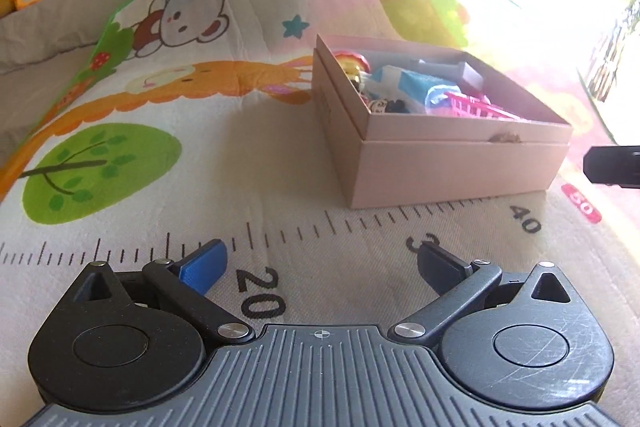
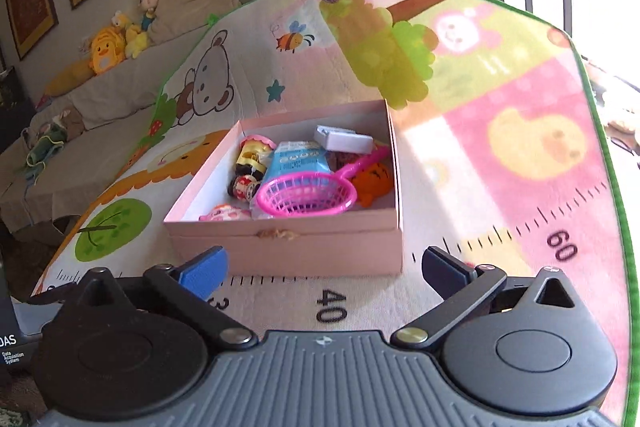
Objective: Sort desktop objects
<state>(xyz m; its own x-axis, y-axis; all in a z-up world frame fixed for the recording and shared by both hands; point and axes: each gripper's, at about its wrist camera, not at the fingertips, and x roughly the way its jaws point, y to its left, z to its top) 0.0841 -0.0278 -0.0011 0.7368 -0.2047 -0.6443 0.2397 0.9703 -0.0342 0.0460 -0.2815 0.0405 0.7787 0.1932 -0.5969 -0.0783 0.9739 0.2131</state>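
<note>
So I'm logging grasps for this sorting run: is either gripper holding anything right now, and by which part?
Nothing is held. The left gripper and right gripper both stand open and empty, short of the pink box.

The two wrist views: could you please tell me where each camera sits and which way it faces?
Left wrist view: on the left gripper, tilted down over the play mat, pink box ahead to the right; its own open fingers show, plus a dark part at the right edge.
Right wrist view: on the right gripper, tilted down, facing the pink box nearly straight on, pink net inside; open empty fingers show.
Shared: box, mat, sofa with plush toys.
</note>
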